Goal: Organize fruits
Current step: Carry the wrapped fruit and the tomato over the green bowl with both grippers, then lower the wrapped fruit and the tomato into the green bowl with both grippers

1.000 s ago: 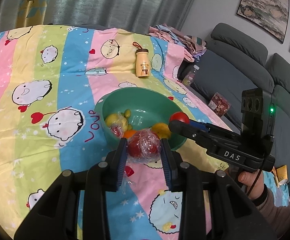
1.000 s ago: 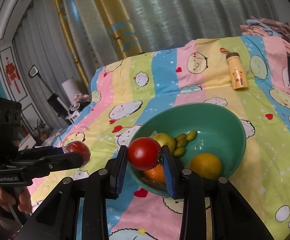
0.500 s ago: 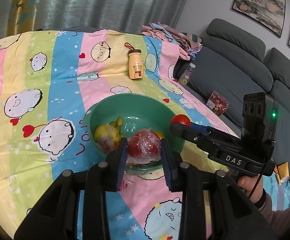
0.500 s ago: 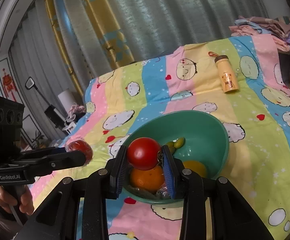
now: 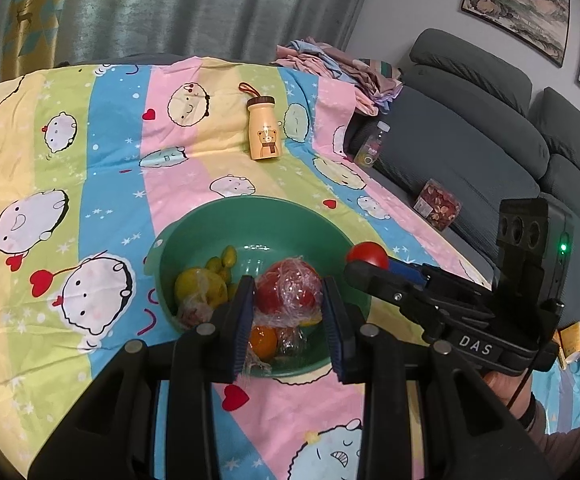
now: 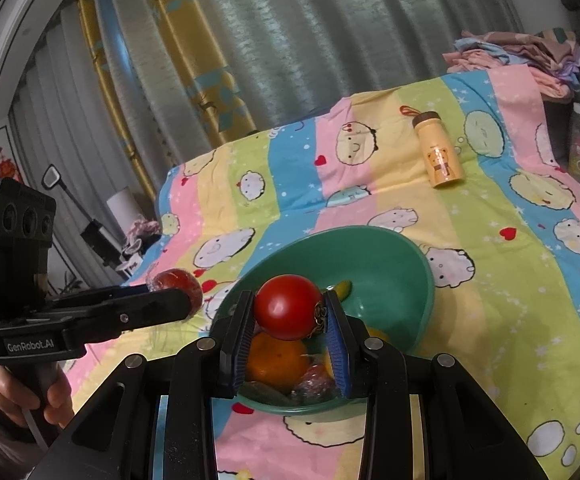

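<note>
With the left gripper [image 5: 286,300] clamped on a plastic-wrapped red fruit [image 5: 286,292] and the right gripper [image 6: 288,316] clamped on a bare tomato [image 6: 288,306], both above the green bowl [image 5: 194,240], the delivery step is in hand; next, probably lower and release each.

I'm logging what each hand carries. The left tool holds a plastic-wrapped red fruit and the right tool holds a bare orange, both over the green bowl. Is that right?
Not quite. The right tool holds a bare red tomato, not an orange, as the right wrist view shows. The rest stands: the left tool holds the wrapped red fruit, both over the green bowl.
</note>
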Tool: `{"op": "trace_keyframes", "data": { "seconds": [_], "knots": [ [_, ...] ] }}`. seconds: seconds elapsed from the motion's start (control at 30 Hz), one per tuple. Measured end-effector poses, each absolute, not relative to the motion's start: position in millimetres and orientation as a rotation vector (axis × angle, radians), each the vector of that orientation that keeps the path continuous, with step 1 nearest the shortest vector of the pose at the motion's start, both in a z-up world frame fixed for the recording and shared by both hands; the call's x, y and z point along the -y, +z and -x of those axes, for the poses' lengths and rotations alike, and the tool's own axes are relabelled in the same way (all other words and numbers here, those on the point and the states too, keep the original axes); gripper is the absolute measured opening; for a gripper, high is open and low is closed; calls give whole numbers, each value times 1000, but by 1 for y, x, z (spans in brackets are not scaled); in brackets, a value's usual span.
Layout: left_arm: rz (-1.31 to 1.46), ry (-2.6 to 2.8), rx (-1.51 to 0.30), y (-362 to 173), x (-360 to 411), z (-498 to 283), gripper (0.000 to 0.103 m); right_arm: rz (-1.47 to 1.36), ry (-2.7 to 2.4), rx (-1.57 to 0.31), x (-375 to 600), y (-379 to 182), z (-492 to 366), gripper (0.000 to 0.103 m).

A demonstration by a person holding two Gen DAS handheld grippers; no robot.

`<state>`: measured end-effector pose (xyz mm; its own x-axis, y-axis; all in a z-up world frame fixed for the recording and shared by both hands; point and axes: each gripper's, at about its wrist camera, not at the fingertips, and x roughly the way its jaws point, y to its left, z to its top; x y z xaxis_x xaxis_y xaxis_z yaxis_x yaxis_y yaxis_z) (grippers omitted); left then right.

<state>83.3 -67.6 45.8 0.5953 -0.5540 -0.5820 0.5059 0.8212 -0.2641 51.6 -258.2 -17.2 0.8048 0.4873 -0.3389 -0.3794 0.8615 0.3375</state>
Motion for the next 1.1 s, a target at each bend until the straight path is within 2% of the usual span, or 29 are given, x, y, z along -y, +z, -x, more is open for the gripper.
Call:
{"op": "trace_keyframes", "data": {
  "seconds": [1.1],
  "knots": [
    [35, -571, -754, 30, 84, -145, 32, -240, 399, -445, 253, 4, -100, 36]
  ]
}}
